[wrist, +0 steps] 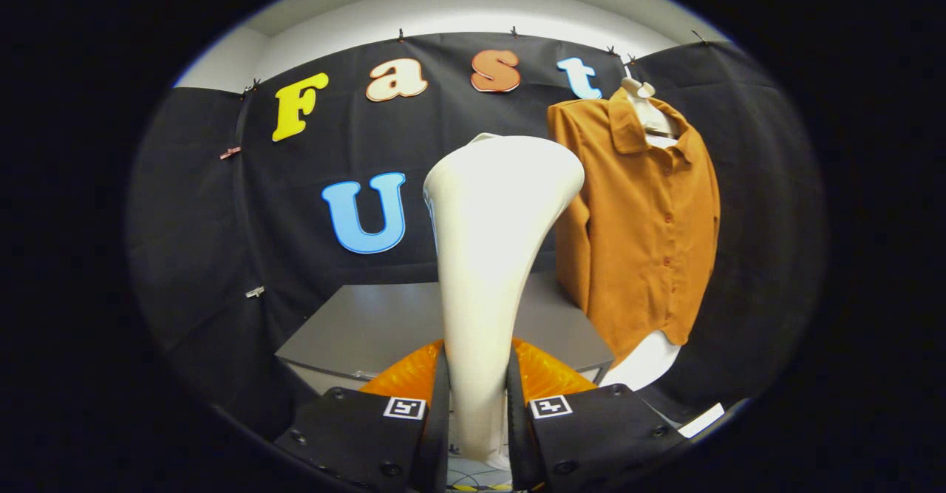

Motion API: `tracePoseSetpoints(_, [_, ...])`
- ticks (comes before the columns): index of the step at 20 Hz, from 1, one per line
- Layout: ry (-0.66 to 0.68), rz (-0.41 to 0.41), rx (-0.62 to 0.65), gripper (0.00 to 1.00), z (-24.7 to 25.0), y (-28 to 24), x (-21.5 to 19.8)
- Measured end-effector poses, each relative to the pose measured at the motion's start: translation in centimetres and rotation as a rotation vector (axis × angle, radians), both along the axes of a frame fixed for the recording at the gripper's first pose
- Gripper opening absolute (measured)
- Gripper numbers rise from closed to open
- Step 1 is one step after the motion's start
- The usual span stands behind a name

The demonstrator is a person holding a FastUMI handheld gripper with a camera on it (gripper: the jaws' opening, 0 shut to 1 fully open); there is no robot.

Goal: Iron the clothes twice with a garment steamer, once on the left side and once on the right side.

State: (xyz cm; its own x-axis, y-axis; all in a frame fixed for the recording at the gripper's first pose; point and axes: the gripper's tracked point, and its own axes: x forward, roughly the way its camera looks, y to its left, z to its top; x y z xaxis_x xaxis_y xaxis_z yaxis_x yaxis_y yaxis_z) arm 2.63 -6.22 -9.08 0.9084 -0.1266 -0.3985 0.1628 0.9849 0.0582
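A white garment steamer (491, 256) stands upright between my two fingers, its narrow handle clamped by both and its wide head flaring above them. My gripper (477, 397) is shut on that handle. An orange-brown button shirt (643, 219) hangs on a white hanger (647, 105) against the booth wall, beyond the fingers and to the right of the steamer head. The steamer head hides part of the shirt's left sleeve. The head is still some way short of the shirt.
A grey table (369, 327) lies below and behind the steamer, its front edge just ahead of the fingers. A white rounded form (647, 360) shows under the shirt's hem. The black cloth wall closes the back and both sides.
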Motion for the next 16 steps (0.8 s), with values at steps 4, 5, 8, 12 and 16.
tracePoseSetpoints(4, [-0.03, -0.081, -0.004, 0.36, 1.4, -5.2, -1.2])
tracePoseSetpoints(5, [-0.035, -0.09, -0.005, 0.36, 1.6, -6.4, -1.1])
tracePoseSetpoints(8, [-0.036, -0.091, 0.003, 0.36, 1.5, -10.6, -0.2])
tracePoseSetpoints(12, [-0.041, -0.059, 0.035, 0.36, 1.2, -16.1, 2.5])
tracePoseSetpoints(16, [-0.03, 0.01, 0.083, 0.36, -0.2, -20.4, 5.8])
